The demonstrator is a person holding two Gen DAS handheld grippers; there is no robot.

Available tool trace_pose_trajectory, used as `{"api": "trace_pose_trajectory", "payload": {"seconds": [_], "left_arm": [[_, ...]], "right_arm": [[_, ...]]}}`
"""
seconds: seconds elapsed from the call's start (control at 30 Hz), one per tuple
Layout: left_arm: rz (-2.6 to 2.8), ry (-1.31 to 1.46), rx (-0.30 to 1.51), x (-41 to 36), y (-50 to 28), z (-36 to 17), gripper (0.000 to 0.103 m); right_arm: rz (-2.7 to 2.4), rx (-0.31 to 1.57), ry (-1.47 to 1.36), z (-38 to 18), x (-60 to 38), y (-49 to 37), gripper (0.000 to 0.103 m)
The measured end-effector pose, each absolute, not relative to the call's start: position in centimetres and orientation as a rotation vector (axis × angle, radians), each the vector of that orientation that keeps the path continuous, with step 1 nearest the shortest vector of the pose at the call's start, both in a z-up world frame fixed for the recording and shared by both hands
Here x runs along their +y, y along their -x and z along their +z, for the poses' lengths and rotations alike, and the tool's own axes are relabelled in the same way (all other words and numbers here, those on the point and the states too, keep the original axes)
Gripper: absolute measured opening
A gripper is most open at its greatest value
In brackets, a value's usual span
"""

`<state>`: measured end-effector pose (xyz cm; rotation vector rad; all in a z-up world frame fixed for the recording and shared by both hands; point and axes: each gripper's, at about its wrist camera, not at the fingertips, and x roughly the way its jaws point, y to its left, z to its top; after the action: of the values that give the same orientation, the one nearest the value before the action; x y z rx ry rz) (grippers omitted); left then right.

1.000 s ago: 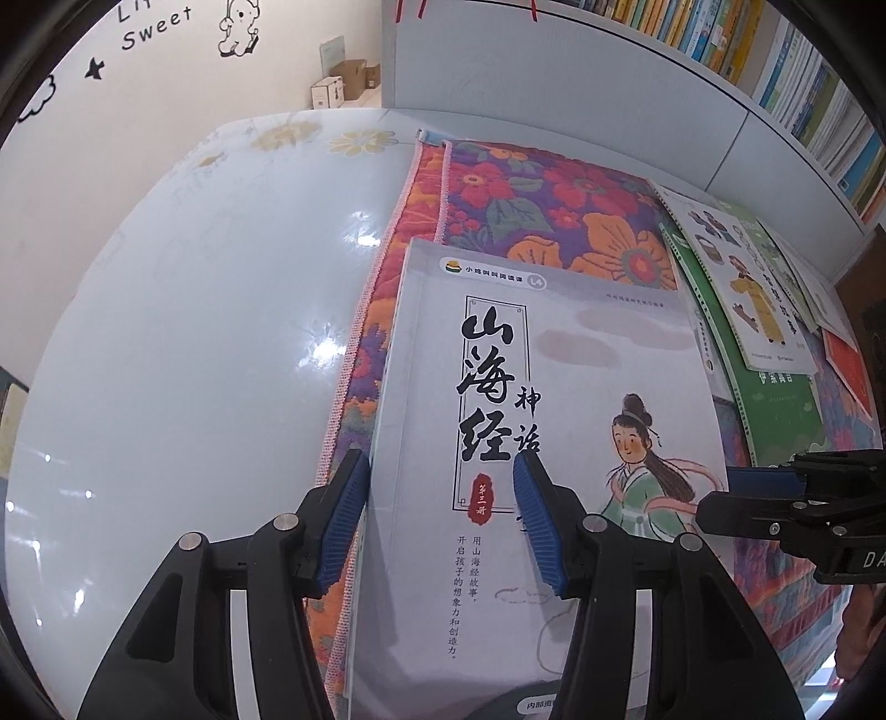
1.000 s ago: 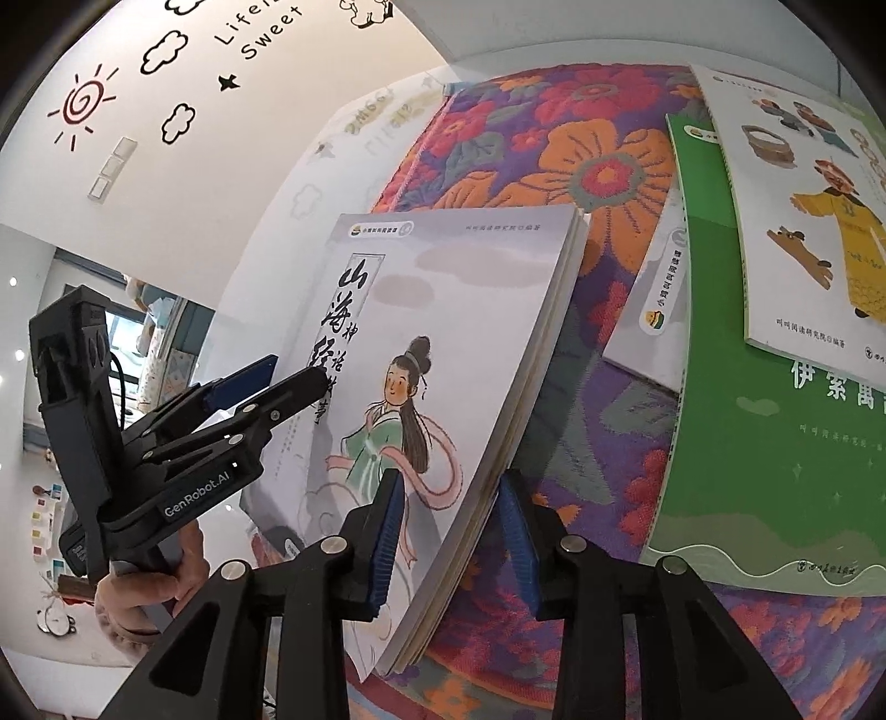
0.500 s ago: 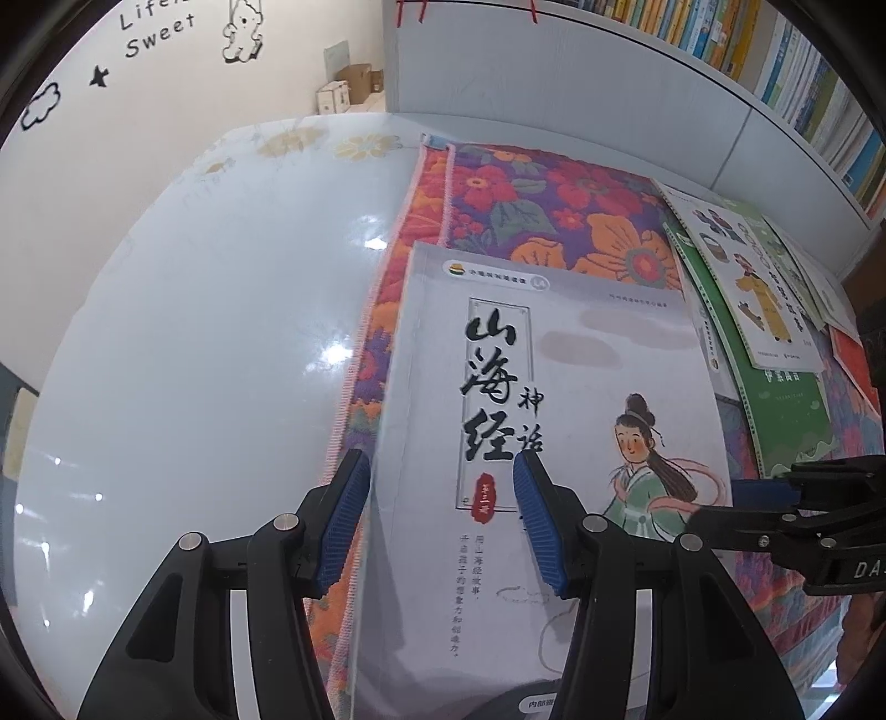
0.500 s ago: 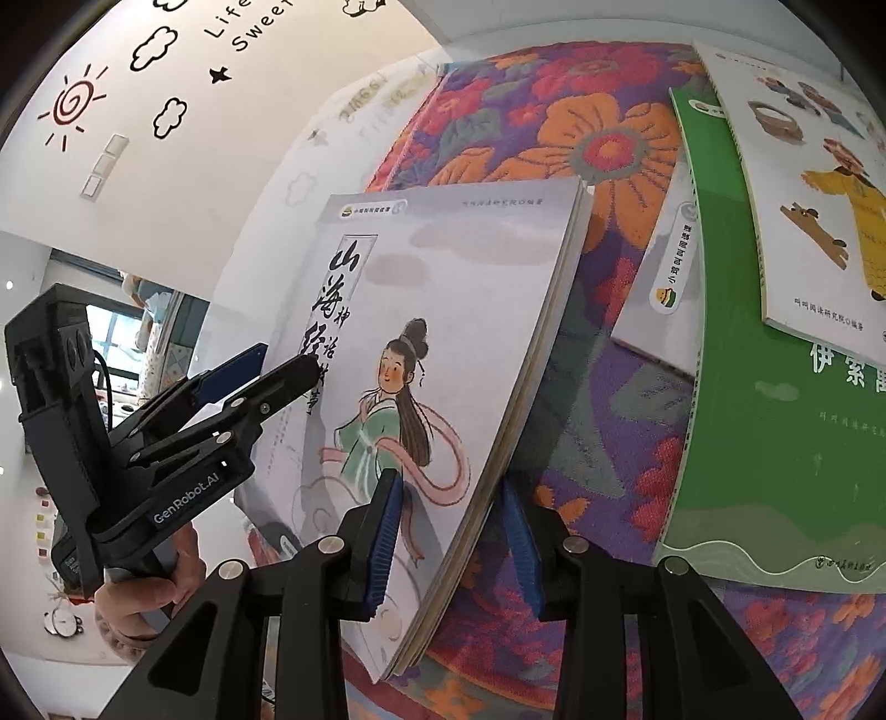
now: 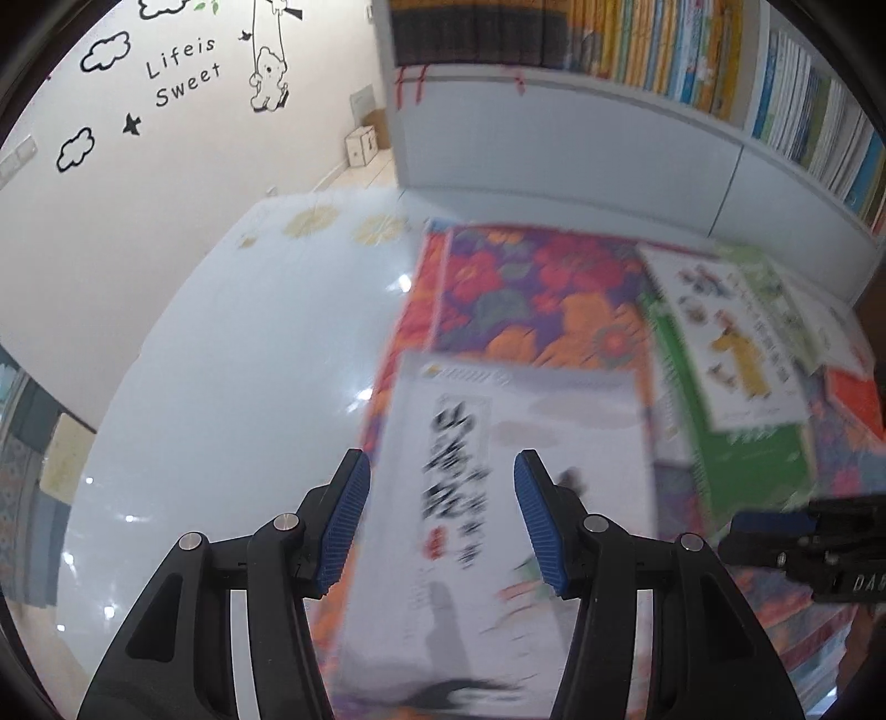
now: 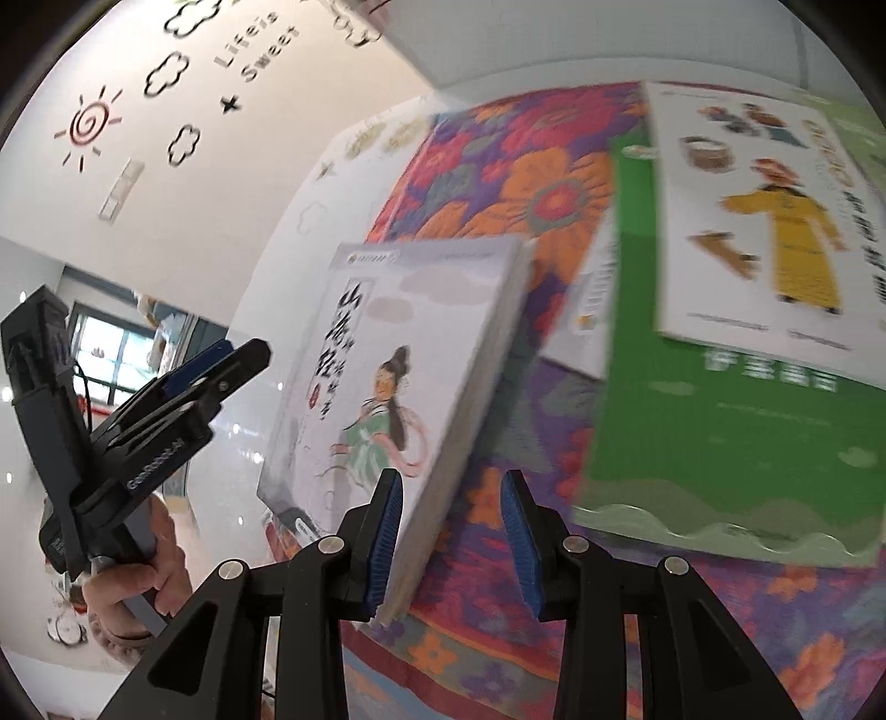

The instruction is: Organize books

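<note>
Since a second ago both wrist views have swung upward: more of the wall with its "Life is Sweet" decal [image 5: 183, 69] and the bookshelf [image 5: 692, 50] shows in the left wrist view, and the white book [image 5: 515, 498] with black characters and a drawn figure in green sits lower and blurred there. In the right wrist view the white book's far corner appears tipped up off the floral mat [image 6: 498, 166], its page edges facing the right gripper [image 6: 451, 540]. The left gripper [image 5: 440, 518] has its jaws parted, the left blue pad at the book's left edge and the right pad over the cover; the blur keeps me from telling whether the pads press on it. The right gripper's jaws are parted too, the left pad against the book's near corner and the right pad standing clear over the mat, so no grip shows. A hand [image 6: 133, 581] holds the left gripper's handle at the lower left of the right wrist view. To the right on the mat lie a green book [image 6: 720, 421] and, overlapping it, a white picture book [image 6: 758, 221] showing a figure in yellow. The mat lies on a glossy white surface [image 5: 221, 387].
</note>
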<state>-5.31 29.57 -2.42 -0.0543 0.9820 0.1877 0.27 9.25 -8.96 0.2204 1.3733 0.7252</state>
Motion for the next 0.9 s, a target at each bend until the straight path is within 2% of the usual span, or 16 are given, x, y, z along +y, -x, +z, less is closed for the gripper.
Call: {"api": "trace_pose_trajectory", "payload": {"seconds": [0.27, 0.53, 0.7, 0.9], "left_arm": [[0.001, 0.069, 0.964, 18.9, 0.7, -1.4, 0.052], [-0.144, 0.081, 0.988, 7.8, -2.3, -4.5, 0.053], [-0.130, 0.087, 1.021, 4.7, -3.2, -7.5, 0.053], [-0.022, 0.059, 1.011, 5.9, -4.1, -9.4, 0.053]], "right_arm": [[0.564, 1.241, -0.267, -5.5, -3.0, -0.8, 0.037], [0.307, 1.134, -0.267, -7.4, -13.9, -2.0, 0.037], [0.243, 1.099, -0.222, -9.6, -16.3, -3.9, 0.037], [0.270, 1.011, -0.233, -10.0, -15.1, -5.8, 0.037]]}}
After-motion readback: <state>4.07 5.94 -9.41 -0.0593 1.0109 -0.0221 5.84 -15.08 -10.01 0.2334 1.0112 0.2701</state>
